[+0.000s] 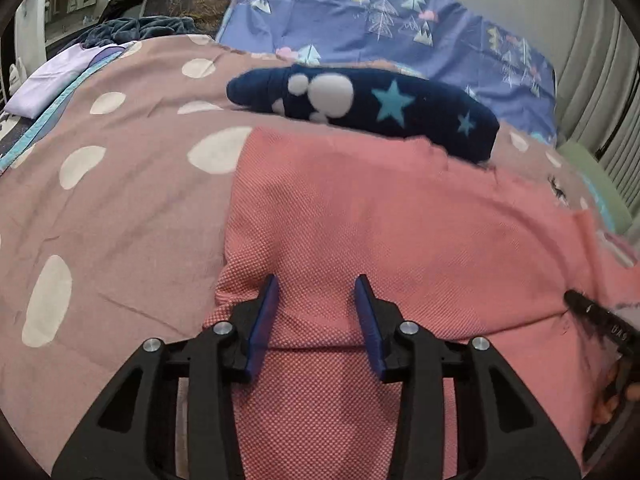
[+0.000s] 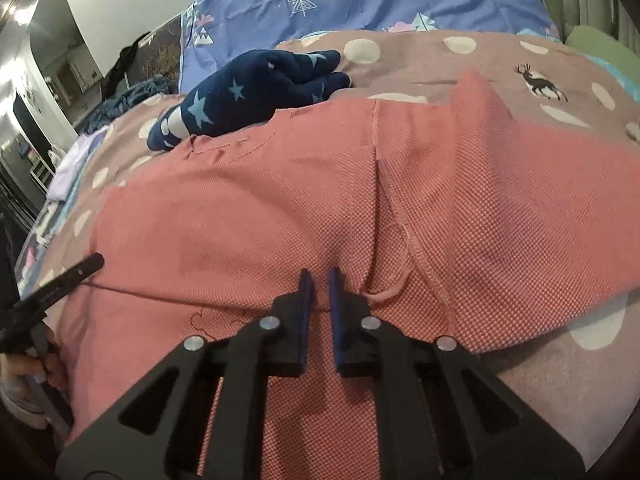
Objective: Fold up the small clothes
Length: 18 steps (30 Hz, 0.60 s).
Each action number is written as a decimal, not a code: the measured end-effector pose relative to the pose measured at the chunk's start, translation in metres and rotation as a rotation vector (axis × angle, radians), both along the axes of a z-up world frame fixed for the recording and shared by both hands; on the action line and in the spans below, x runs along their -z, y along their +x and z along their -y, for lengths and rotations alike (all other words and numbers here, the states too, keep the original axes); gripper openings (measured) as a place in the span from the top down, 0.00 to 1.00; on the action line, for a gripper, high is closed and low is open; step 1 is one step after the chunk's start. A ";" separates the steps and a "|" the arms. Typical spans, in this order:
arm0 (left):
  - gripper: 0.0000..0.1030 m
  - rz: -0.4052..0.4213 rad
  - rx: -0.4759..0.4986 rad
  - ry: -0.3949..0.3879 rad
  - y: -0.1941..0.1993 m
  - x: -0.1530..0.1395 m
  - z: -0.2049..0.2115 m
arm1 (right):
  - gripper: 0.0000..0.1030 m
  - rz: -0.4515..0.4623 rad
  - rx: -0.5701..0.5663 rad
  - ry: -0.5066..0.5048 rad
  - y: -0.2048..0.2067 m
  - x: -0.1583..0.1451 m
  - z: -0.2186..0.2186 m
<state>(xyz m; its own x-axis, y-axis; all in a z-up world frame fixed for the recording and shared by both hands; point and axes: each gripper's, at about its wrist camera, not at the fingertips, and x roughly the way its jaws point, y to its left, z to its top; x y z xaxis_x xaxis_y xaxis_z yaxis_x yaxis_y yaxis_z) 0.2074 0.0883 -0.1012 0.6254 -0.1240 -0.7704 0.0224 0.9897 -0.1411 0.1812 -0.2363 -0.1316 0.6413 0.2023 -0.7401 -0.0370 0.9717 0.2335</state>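
A salmon-pink woven garment [image 1: 360,220] lies spread on a dusty-pink bedspread with white spots [image 1: 120,208]. My left gripper [image 1: 318,284] is open, its blue pads astride the garment's near left part. In the right wrist view the same pink garment [image 2: 280,208] shows a seam and a raised corner at the far right. My right gripper [image 2: 320,276] has its pads nearly together over the near hem; whether fabric is pinched between them is unclear. Each gripper's tip shows in the other view: the right one [image 1: 588,308], the left one [image 2: 76,270].
A folded navy fleece piece with stars and white blobs [image 1: 360,108] lies just beyond the pink garment, also in the right wrist view [image 2: 248,92]. A blue tree-print sheet [image 1: 380,24] lies behind it. Lilac cloth [image 1: 52,76] sits far left. A green cushion [image 1: 592,184] is at the right.
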 end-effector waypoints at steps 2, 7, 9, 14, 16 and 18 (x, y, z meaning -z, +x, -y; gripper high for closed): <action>0.49 0.000 0.013 0.048 0.000 0.000 0.009 | 0.92 0.007 0.000 -0.012 0.000 -0.001 -0.002; 0.46 -0.001 0.009 0.163 0.000 0.001 0.021 | 0.94 -0.009 0.020 0.134 -0.015 -0.009 0.024; 0.46 0.005 0.009 0.132 -0.002 -0.003 0.015 | 0.82 0.038 0.089 0.160 -0.038 -0.026 0.052; 0.45 0.009 0.012 0.132 -0.002 -0.003 0.016 | 0.54 0.147 0.416 0.254 -0.093 -0.051 0.178; 0.45 0.011 0.012 0.150 -0.002 -0.004 0.019 | 0.54 0.132 0.595 0.418 -0.114 -0.040 0.233; 0.45 0.013 0.010 0.158 -0.003 -0.004 0.020 | 0.54 0.141 0.724 0.582 -0.137 -0.026 0.274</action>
<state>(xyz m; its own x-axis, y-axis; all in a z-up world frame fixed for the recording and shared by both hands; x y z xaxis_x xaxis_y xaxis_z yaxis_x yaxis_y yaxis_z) 0.2045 0.0679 -0.0972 0.6346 -0.0088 -0.7728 0.0336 0.9993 0.0162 0.0442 -0.5103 -0.1057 0.8320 0.0323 -0.5538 0.4659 0.5012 0.7292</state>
